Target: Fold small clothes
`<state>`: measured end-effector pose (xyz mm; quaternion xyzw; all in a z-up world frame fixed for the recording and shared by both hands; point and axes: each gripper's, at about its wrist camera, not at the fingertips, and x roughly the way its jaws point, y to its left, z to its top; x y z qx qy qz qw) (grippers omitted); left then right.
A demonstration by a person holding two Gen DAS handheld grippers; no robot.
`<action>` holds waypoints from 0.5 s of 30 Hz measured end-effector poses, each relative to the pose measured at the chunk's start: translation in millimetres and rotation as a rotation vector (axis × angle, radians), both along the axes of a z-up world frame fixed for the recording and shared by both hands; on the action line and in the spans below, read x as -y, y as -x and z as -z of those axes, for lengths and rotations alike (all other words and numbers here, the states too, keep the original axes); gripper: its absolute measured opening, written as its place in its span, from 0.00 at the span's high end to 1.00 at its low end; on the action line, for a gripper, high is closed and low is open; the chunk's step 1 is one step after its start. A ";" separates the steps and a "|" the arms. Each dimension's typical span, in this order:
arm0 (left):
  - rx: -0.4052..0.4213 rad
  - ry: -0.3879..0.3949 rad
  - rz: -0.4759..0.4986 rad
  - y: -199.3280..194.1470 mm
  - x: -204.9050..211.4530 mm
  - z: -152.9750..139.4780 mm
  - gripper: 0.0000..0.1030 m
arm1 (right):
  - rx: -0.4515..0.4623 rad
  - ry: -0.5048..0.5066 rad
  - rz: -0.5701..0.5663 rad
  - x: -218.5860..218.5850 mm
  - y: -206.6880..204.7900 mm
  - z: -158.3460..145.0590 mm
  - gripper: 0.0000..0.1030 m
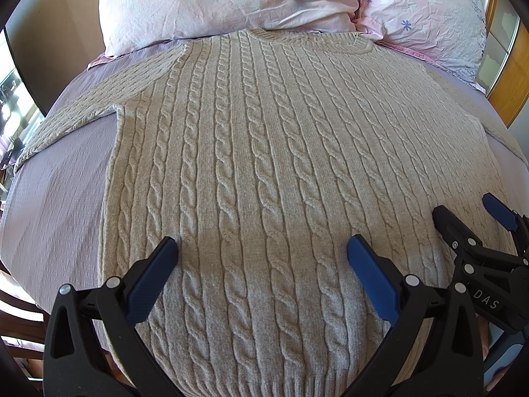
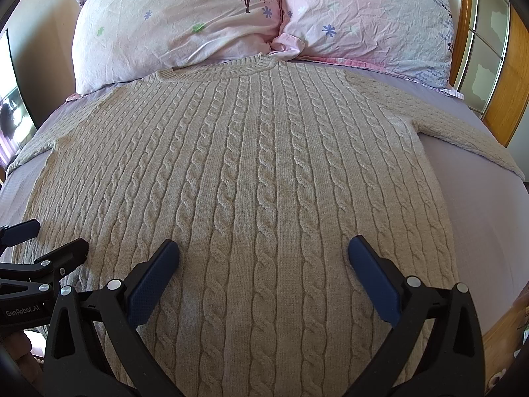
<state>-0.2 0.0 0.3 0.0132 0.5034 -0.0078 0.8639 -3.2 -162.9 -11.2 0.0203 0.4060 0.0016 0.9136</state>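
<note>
A beige cable-knit sweater (image 1: 264, 152) lies flat and spread out on the bed, collar toward the pillows, sleeves out to both sides. It also shows in the right wrist view (image 2: 251, 165). My left gripper (image 1: 261, 248) is open and empty, just above the sweater's lower left part near the hem. My right gripper (image 2: 263, 249) is open and empty above the lower right part. The right gripper shows at the right edge of the left wrist view (image 1: 466, 218), and the left gripper at the left edge of the right wrist view (image 2: 49, 235); both are open.
The lilac bedsheet (image 1: 56, 192) covers the bed. Two pink floral pillows (image 2: 185, 20) (image 2: 370, 23) lie behind the collar. A wooden headboard with glass panels (image 2: 489, 66) stands at the right. The bed's left edge (image 1: 20, 284) drops off near a window.
</note>
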 end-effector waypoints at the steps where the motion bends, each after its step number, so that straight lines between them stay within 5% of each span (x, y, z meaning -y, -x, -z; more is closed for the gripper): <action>1: 0.000 0.000 0.000 0.0 0.0 0.0 0.02 | 0.000 0.000 0.000 -0.1 0.0 0.0 0.01; 15: -0.033 -0.007 0.006 -7.1 1.6 1.5 0.02 | -0.040 0.014 -0.070 -1.7 -7.5 3.2 0.01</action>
